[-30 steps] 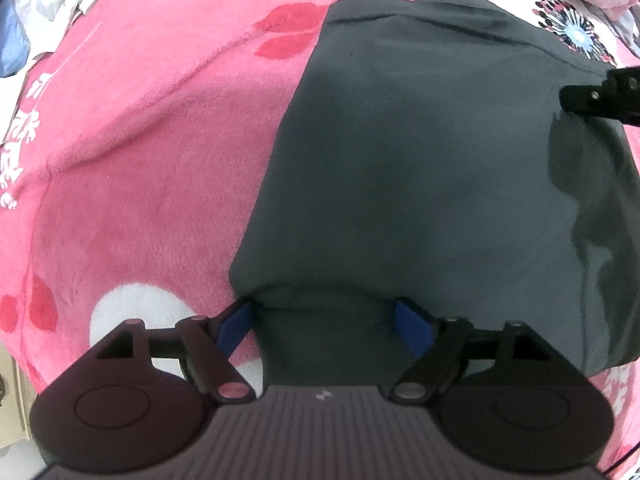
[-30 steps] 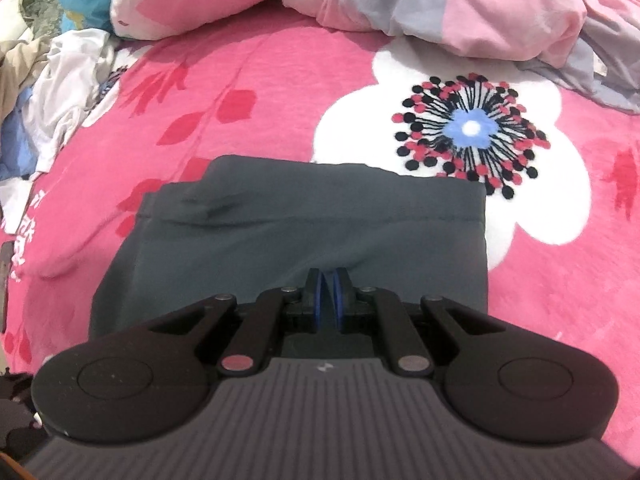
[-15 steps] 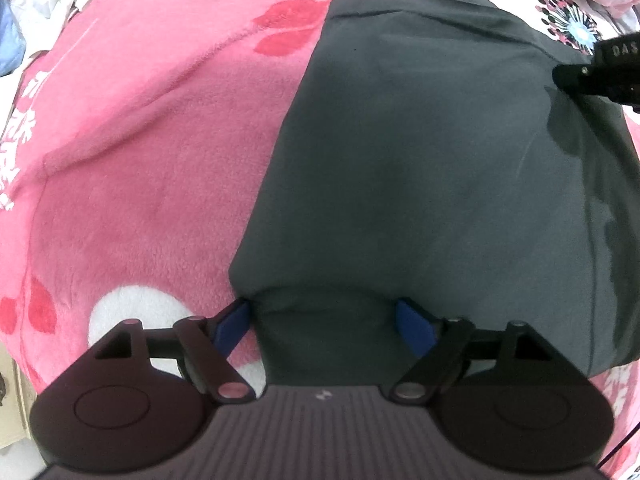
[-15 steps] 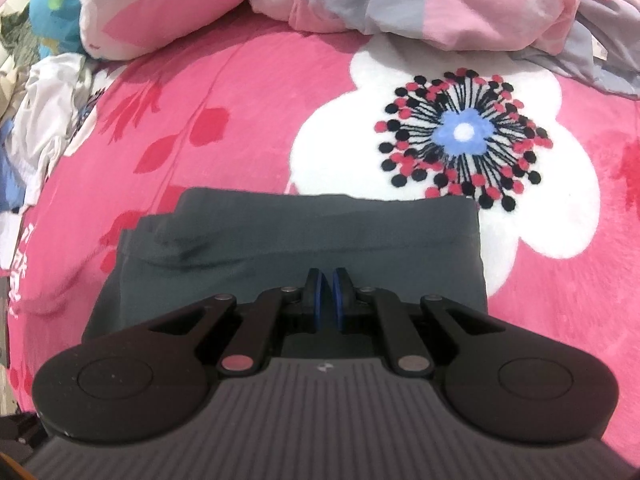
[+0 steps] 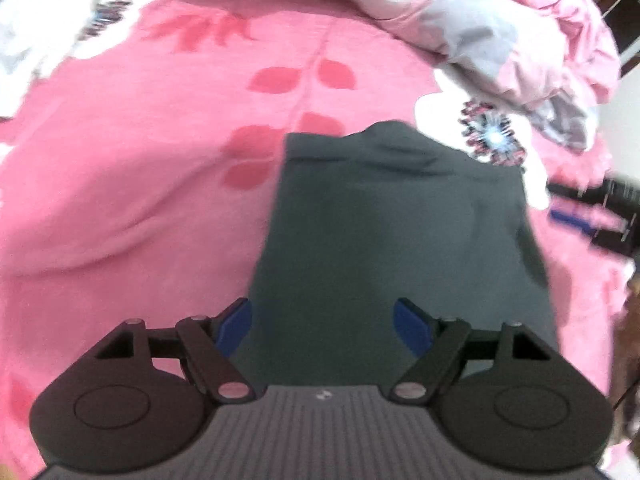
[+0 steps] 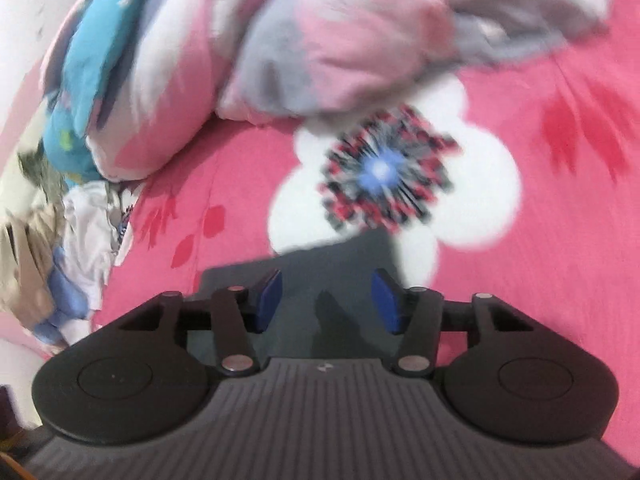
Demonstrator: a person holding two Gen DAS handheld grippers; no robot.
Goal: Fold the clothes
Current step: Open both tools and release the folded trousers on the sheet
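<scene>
A pink fleece blanket (image 5: 140, 184) with a white flower print (image 6: 472, 200) covered the bed. A crumpled pink-and-grey duvet (image 6: 360, 40) lay at its far edge, beside a blue patterned pillow (image 6: 86, 80).

The right gripper (image 6: 326, 300), clamped shut on the dark folded garment (image 5: 384, 248) a second ago, is now opening its jaws, with the cloth lying loose beneath them. It has slid off toward three o'clock of the garment. The left gripper (image 5: 322, 326) has lifted and tipped up, bringing the crumpled quilt (image 5: 500, 40) into sight at one o'clock.
</scene>
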